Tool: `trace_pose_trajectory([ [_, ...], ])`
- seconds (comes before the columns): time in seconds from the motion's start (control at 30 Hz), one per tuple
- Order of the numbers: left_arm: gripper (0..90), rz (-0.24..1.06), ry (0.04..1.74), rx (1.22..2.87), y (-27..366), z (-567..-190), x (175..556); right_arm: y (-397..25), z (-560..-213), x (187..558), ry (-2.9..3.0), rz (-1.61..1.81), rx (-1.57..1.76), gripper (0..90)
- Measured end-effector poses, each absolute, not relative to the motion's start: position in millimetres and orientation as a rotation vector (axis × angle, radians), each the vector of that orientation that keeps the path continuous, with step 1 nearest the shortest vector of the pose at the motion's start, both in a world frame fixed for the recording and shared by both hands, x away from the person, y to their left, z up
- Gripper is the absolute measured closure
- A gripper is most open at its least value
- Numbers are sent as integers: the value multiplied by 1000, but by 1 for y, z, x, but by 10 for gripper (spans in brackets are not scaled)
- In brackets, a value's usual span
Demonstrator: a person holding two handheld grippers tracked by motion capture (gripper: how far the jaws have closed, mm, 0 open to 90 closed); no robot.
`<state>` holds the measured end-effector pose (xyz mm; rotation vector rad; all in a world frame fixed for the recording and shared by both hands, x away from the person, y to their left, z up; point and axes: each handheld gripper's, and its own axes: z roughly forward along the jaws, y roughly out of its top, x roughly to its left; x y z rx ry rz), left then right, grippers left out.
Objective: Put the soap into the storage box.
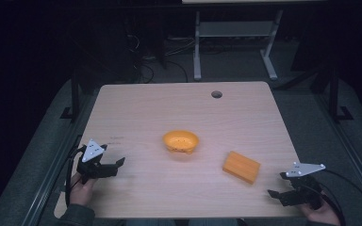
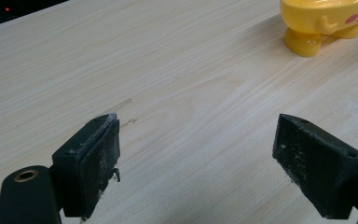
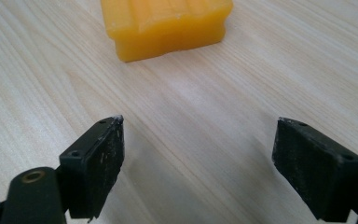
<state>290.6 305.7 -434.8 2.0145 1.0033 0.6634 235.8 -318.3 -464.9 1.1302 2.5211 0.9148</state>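
Two grippers, left (image 1: 114, 165) and right (image 1: 274, 189), jaws spread wide, empty, at near table corners. Yellow plastic footed bowl (image 1: 181, 141) mid-table; orange rectangular block (image 1: 241, 166) nearer right gripper.

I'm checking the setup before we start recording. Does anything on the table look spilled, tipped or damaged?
Nothing stands out. The yellow bowl stands upright on its little feet mid-table, the orange block lies flat to its right, apart from it, and both tongs, left and right, are open and hold nothing.
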Motion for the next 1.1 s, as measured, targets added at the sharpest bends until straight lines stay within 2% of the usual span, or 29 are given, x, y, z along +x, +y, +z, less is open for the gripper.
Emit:
trace_pose_trajectory([
  [0.6, 141, 668, 1001, 2003, 306, -434, 289, -303, -453, 246, 2591, 866, 1052, 161],
  [1.1, 141, 668, 1001, 2002, 307, -434, 289, -287, -429, 261, 2633, 847, 959, 160],
])
